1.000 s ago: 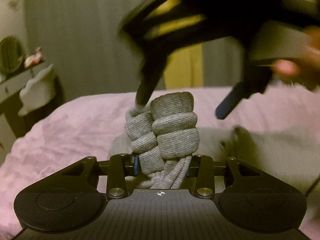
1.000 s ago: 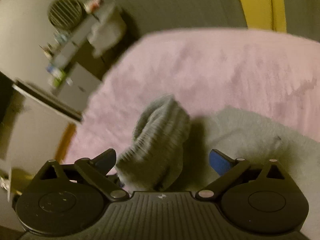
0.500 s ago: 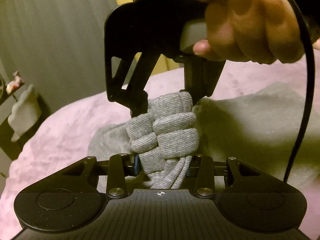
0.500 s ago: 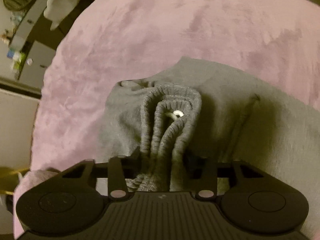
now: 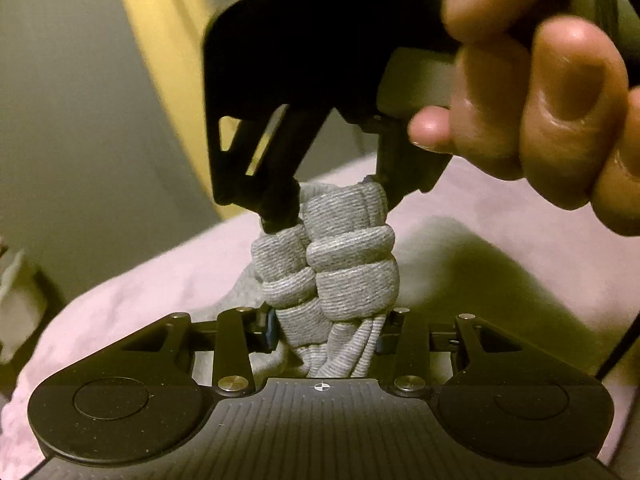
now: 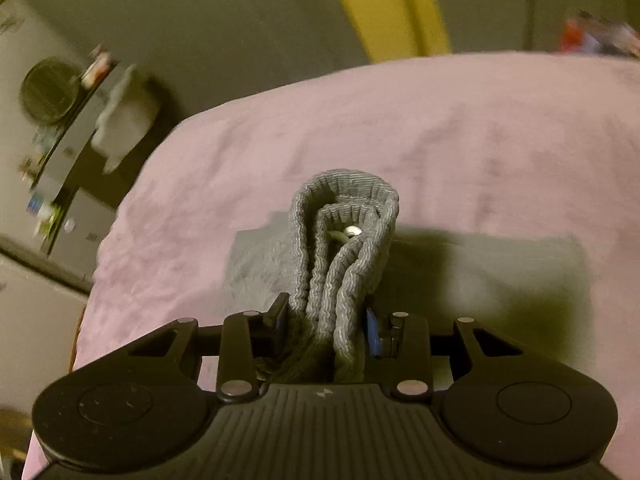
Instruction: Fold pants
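Grippers, both mine: left gripper (image 5: pixel 326 328) and right gripper (image 6: pixel 326 320) each pinch one grey sweatpants waistband (image 6: pixel 348 236) above the pink blanket (image 6: pixel 460 128).

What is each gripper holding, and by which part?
Both grip the grey pants: left gripper on bunched fabric, right gripper on the ribbed waistband.

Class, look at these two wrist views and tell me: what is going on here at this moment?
A person is handling grey knit pants over a bed with a pink fuzzy blanket, using two handheld grippers. The left gripper is shut on a bunched section of the fabric. The right gripper is shut on the ribbed waistband, where a metal eyelet shows. Both pinch the same bunch, with the right gripper above the left. The rest of the pants lies on the blanket, so no fold is visible yet.
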A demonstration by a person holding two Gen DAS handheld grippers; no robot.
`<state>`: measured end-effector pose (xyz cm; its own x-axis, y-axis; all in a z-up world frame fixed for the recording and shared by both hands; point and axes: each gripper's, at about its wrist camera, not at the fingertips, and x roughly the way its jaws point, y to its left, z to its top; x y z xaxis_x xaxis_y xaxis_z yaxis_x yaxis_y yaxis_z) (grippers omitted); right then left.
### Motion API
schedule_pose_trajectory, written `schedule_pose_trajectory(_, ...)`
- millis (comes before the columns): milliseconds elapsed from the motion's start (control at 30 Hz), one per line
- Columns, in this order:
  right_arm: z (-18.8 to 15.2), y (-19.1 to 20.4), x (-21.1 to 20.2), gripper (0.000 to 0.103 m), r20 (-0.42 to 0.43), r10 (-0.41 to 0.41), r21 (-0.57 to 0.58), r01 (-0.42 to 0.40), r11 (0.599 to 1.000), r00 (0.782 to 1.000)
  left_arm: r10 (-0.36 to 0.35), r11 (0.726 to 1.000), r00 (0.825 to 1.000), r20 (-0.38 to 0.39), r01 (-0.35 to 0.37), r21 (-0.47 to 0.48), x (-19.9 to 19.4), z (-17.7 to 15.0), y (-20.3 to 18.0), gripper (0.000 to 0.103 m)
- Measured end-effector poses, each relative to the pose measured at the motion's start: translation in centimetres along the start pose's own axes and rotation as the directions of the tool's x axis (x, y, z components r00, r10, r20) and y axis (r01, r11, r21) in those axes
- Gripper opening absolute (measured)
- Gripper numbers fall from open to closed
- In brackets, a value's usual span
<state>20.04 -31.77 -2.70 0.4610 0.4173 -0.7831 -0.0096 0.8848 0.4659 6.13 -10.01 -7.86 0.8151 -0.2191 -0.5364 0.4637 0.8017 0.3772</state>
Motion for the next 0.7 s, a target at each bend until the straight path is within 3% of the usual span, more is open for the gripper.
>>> schedule_pose_trajectory(200,-2.8,-8.4,0.9,0.035,-0.014,-0.068,0.114,0.069,0.991,0.998,-0.053,0.994,0.997,-0.057,0.058,0.096,2.6,-0.6,-5.3,0.045)
schedule_pose_trajectory(367,-3.8,-12.3,1.1,0.035,-0.019,-0.037,0.170,0.040,0.985,0.999,-0.057,0.984,0.998,-0.025,0.060,0.167,4.0,-1.8,-6.3,0.050)
schedule_pose_trajectory(533,-4.3,-14.2,2.0,0.036,-0.038,-0.039,0.155,0.044,0.987,0.999,-0.095,0.978,0.991,-0.095,0.111,0.175,5.8,-4.1,-6.9,0.055)
schedule_pose_trajectory(600,-4.7,-15.4,2.4,0.040,-0.064,-0.022,0.180,0.033,0.983,0.998,-0.072,0.969,0.996,-0.054,0.083,0.232,5.8,-4.6,-7.2,0.056)
schedule_pose_trajectory(700,-4.1,-16.1,1.8,0.056,-0.039,-0.006,0.203,0.013,0.979,0.999,-0.070,0.967,0.997,-0.044,0.079,0.240,5.4,-5.0,-8.2,0.056)
